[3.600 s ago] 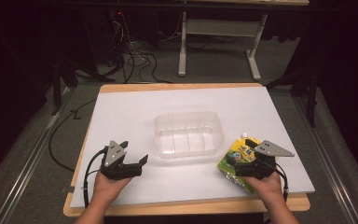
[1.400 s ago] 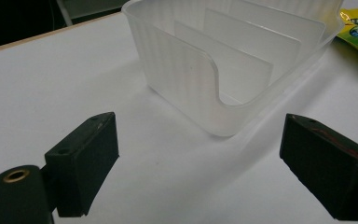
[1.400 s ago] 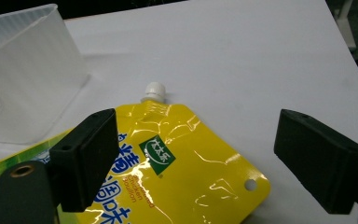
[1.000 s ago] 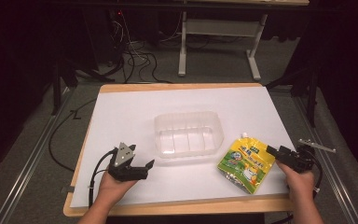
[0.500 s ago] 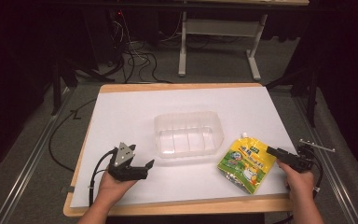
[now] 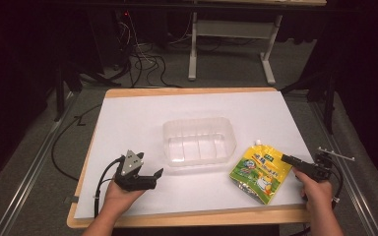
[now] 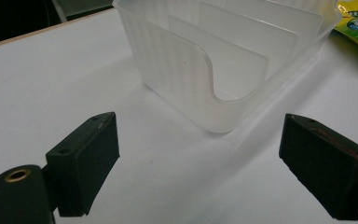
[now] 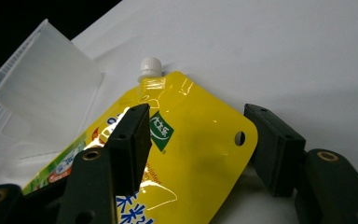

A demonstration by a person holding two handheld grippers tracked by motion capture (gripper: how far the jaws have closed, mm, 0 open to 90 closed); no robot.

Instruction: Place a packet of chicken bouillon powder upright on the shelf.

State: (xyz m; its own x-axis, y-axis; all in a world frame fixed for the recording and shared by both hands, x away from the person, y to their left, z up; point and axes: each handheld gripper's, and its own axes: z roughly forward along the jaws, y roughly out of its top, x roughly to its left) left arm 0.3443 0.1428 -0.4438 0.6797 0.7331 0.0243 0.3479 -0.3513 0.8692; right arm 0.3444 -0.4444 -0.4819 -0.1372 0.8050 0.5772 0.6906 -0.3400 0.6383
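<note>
The right hand-held gripper (image 6: 286, 158), which earlier stood over the yellow spouted pouch (image 6: 261, 171), has drawn off to the pouch's right edge. Its jaws have just been closing, with the pouch's corner between them but the pads not yet pressing it. The left hand-held gripper (image 6: 156, 174) has shifted slightly rightward along the tabletop (image 6: 142, 115).

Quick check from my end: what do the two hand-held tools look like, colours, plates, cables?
Both are black. The left tool carries a grey three-cornered plate on top and trails a black cable. Its jaws end in blocky black pads, with a brass-coloured ring at one base. The right tool has the same black jaws and brass rings, with a thin metal bar beside it.
</note>
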